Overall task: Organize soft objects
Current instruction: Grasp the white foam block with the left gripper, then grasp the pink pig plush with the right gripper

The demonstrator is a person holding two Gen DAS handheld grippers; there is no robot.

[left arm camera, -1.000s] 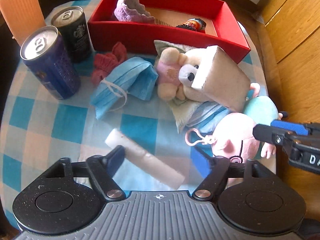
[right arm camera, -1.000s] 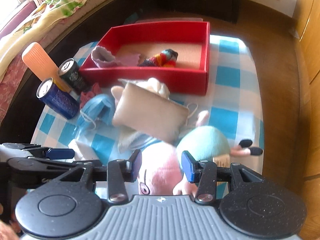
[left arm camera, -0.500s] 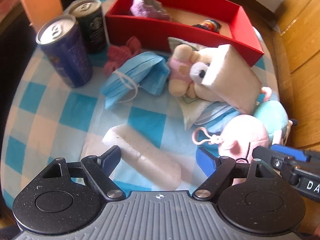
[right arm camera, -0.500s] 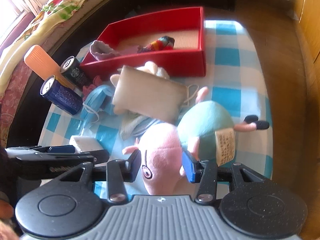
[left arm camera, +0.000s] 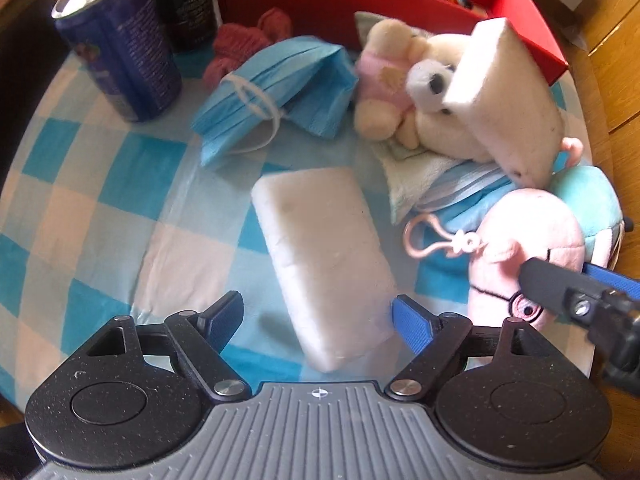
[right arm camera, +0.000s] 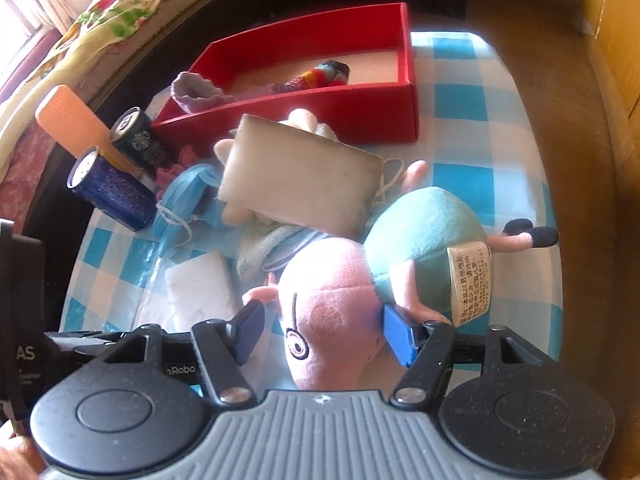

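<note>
Your left gripper (left arm camera: 318, 314) hangs wide open straddling the near end of the white sponge (left arm camera: 322, 252), its long axis running away up-left, while your right gripper (right arm camera: 322, 334), jaws opening, brackets the pink plush head (right arm camera: 332, 320) beside it, red box (right arm camera: 360, 110) farthest.

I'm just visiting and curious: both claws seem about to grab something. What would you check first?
1. Left claw open wide over white sponge: ok.
2. Sponge lies flat, nothing on it: ok.
3. Right claw opening, pink pig's head between its fingers: ok.
4. Pads pressing on pig: not ok, left pad apart.
5. Red box has free room: ok.
6. Claws clear of each other: cannot tell.
</note>
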